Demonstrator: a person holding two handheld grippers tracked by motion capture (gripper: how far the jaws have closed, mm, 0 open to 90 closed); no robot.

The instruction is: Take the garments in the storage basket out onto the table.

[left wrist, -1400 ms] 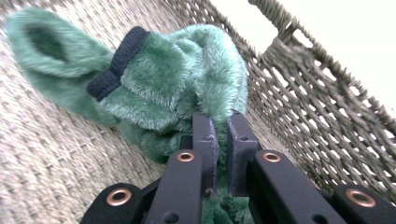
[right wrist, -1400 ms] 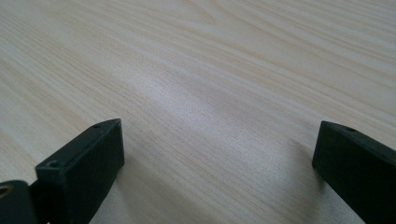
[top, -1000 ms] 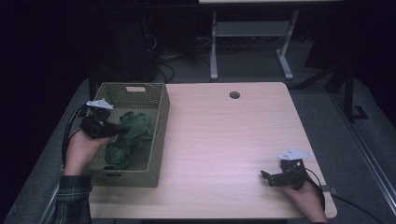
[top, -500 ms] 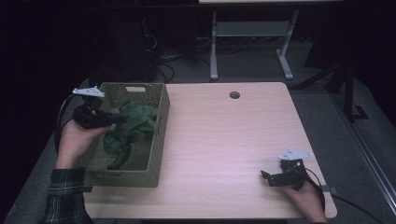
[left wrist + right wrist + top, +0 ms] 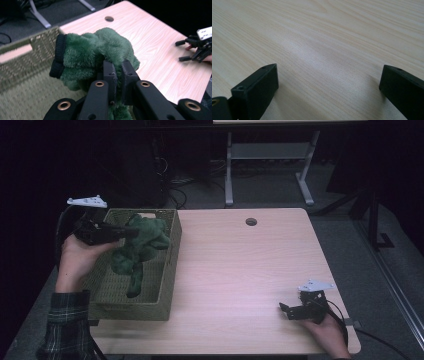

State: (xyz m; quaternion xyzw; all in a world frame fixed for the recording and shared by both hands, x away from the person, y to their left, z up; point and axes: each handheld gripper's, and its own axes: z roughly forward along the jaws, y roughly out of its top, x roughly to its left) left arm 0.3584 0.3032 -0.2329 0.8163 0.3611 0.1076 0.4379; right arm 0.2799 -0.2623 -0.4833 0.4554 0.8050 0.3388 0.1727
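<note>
So left claw (image 5: 131, 233) pinching green fleece (image 5: 142, 242), lifting clear of basket (image 5: 167, 270) probably | right claw (image 5: 286, 310) spread, parked on counter (image 5: 240, 265)

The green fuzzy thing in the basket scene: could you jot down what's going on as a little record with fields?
held thing: green plush garment with a black cuff, bunched, its lower end hanging down into the basket
holder: left gripper, jaws shut on the plush
container: olive woven basket, on the table's left side
surface: light wood table with a round cable hole
other tool: right gripper, jaws open, holding nothing, low over the table's near right corner
</note>
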